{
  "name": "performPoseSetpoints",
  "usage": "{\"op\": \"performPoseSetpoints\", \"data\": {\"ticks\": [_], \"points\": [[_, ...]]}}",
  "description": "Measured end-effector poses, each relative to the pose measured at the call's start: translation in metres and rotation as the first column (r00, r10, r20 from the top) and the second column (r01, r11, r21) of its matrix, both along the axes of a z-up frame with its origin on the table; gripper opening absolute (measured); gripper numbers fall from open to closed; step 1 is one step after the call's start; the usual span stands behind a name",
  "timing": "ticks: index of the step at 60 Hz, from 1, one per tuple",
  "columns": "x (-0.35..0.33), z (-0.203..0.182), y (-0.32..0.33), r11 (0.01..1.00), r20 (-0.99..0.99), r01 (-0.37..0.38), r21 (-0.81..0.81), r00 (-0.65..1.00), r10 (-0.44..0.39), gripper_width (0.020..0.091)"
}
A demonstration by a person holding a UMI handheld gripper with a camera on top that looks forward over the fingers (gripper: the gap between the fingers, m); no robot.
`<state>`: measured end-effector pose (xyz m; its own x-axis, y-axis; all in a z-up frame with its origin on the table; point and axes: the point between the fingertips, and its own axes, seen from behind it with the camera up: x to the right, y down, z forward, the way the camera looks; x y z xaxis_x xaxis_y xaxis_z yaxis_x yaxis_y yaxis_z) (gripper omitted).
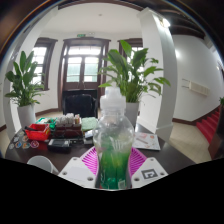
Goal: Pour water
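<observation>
A clear plastic bottle [113, 140] with green liquid and a white cap stands upright between my fingers, its cap reaching up in front of the far door. Both pink pads [90, 160] press against its lower sides, so my gripper [113, 168] is shut on it. The bottle's base is hidden below the fingers. I see no cup or other vessel that I can name for certain.
A dark table [170, 155] lies beyond the fingers, with red and dark boxes [45, 128] at its left and papers [148, 140] at its right. Two potted plants [133, 70] stand behind, before wooden doors [82, 72]. A white rounded object [42, 163] sits near left.
</observation>
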<state>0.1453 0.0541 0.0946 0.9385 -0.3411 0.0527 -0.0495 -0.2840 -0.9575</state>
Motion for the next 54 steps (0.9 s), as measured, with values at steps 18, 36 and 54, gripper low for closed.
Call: {"op": "performPoseSetpoints", "data": {"ticks": [18, 36, 54], "points": [[0.001, 0.007, -0.012, 0.993, -0.047, -0.017, 0.119, 0.999, 0.023, 0.0444], [-0.026, 0.009, -0.058, 0.996, -0.104, -0.044, 0.081, 0.993, 0.052, 0.0795], [-0.110, 0.042, -0.153, 0.991, -0.099, -0.129, 0.037, 0.986, 0.133, 0.0795]]}}
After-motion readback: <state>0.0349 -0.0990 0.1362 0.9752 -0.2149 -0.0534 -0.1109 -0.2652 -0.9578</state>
